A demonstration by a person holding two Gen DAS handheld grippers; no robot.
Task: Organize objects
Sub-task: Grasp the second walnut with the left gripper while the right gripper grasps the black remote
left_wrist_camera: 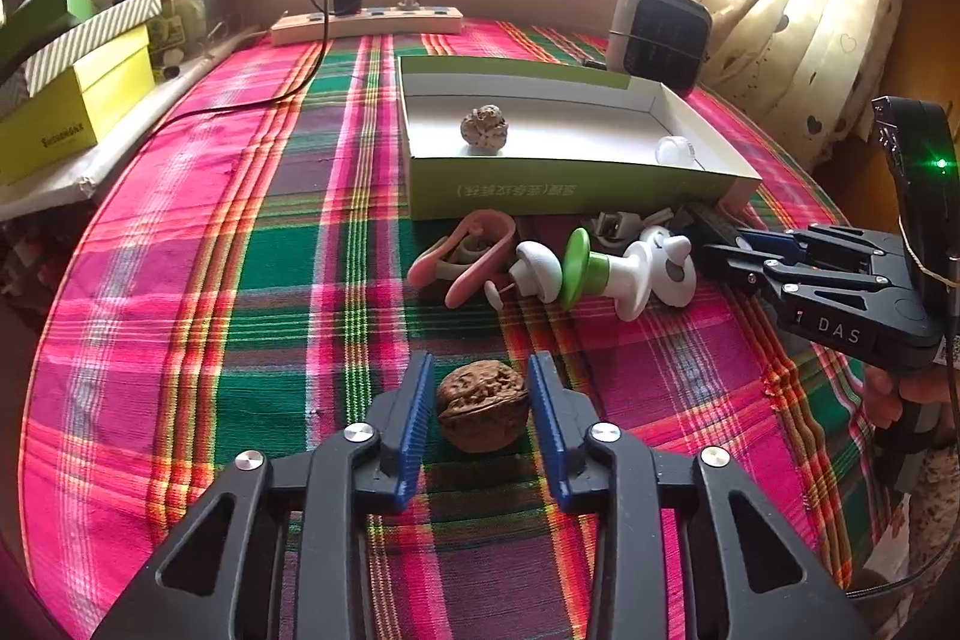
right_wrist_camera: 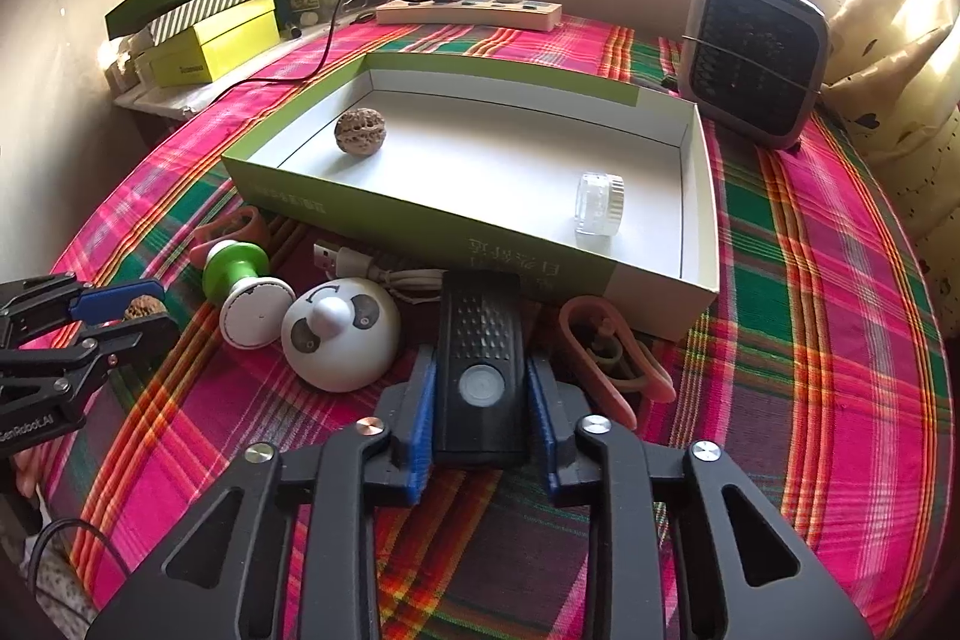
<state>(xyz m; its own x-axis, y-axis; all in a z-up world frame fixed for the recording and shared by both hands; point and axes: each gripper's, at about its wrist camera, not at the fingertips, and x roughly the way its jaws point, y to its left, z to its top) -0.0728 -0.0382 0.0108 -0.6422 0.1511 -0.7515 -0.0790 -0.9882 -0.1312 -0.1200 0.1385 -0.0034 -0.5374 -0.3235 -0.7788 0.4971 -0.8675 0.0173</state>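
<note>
A green-sided open box (left_wrist_camera: 570, 196) (right_wrist_camera: 420, 226) holds a walnut (left_wrist_camera: 485, 128) (right_wrist_camera: 359, 131) and a small clear jar (left_wrist_camera: 675, 150) (right_wrist_camera: 599, 203). My left gripper (left_wrist_camera: 480, 400) is open, its blue pads on either side of a brown walnut (left_wrist_camera: 483, 405) on the cloth, with small gaps. My right gripper (right_wrist_camera: 480, 400) has its pads against the sides of a black rectangular device (right_wrist_camera: 480, 358). In front of the box lie a green-and-white stamp (left_wrist_camera: 591, 274) (right_wrist_camera: 240, 274), a white panda toy (right_wrist_camera: 342, 334), pink clips (left_wrist_camera: 468, 250) (right_wrist_camera: 612, 358) and a USB cable (right_wrist_camera: 360, 262).
A plaid cloth (left_wrist_camera: 240, 250) covers the table. A power strip with charger (left_wrist_camera: 366, 19) (right_wrist_camera: 468, 10) and a small grey heater (left_wrist_camera: 657, 31) (right_wrist_camera: 756, 52) stand at the back. Stacked boxes (left_wrist_camera: 72, 100) (right_wrist_camera: 210, 34) sit at the left.
</note>
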